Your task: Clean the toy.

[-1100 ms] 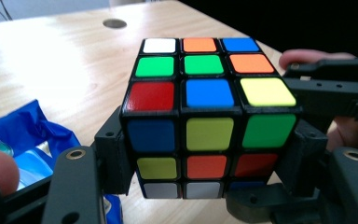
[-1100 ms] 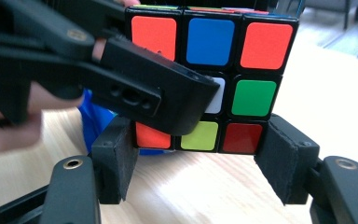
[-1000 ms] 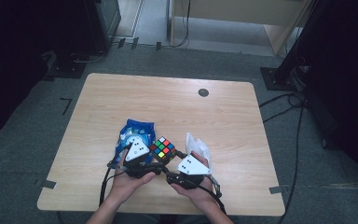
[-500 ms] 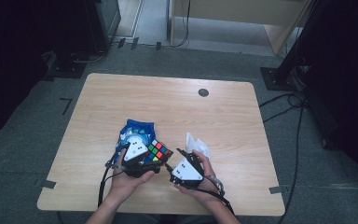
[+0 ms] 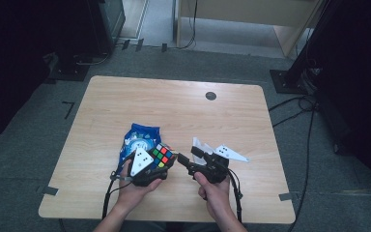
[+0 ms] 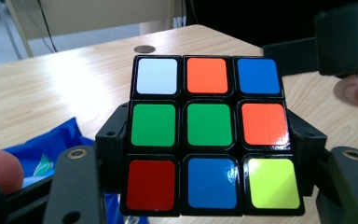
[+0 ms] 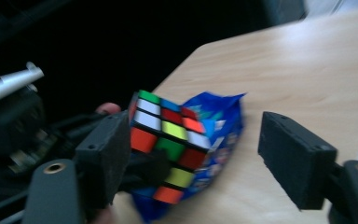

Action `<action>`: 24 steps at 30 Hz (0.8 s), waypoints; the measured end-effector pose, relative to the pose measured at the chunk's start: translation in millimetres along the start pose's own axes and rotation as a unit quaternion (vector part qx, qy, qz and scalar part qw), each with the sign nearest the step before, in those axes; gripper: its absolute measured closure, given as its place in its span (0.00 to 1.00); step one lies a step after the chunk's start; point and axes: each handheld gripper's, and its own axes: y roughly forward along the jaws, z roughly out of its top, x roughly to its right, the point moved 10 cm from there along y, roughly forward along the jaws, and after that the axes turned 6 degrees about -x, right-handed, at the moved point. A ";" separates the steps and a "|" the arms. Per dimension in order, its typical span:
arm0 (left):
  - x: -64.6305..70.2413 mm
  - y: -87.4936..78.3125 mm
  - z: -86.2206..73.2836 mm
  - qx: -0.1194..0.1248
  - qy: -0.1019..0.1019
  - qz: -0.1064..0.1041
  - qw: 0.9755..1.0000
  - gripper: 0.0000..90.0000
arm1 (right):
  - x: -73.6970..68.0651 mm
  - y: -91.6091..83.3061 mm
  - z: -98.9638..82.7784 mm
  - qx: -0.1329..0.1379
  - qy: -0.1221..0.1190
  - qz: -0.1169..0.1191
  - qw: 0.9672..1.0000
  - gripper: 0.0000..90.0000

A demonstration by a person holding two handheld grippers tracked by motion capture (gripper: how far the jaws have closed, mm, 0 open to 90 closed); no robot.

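I have the puzzle cube (image 6: 208, 135) pinched in my left gripper (image 5: 155, 166), low and near the front edge of the bench (image 5: 125, 101); in the left gripper view the black jaws press against the cube's two sides, and the face toward that camera reads white, orange, blue across the top, green, green, orange in the middle, red, blue, yellow along the bottom; the cube sits square between the pads, lifted off the wood; my left hand (image 5: 136, 186) wraps the gripper body from below.

Behind and partly under the cube lies a blue snack bag (image 5: 137, 140), flat on the bench, its crumpled edge showing just beside the cube in the right gripper view (image 7: 216, 140).

My right gripper (image 5: 187, 158) is just to the right of the cube, pointing toward it; its jaws stand spread and have just been opening, with nothing pressed between the pads; in the right gripper view the cube (image 7: 168, 142) sits by the left jaw, though the picture is blurred and I cannot tell whether that jaw touches it; the right jaw is well clear; my right hand (image 5: 215, 191) holds the body from behind.

A small dark round disc (image 5: 210, 95) sits at the far side of the bench, well apart from everything.
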 end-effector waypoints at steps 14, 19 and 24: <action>25.6 7.8 -5.2 -0.015 0.050 -0.019 0.998 0.38 | -1.7 13.1 -15.8 -0.036 0.093 0.034 0.994 0.38; 25.5 10.9 -9.0 -0.032 0.049 -0.024 0.998 0.37 | -12.0 13.1 -19.8 -0.041 -0.068 -0.066 0.995 0.39; 23.4 6.4 -5.9 -0.024 0.067 -0.018 0.997 0.38 | -16.1 13.4 -17.6 -0.044 -0.091 -0.051 0.994 0.38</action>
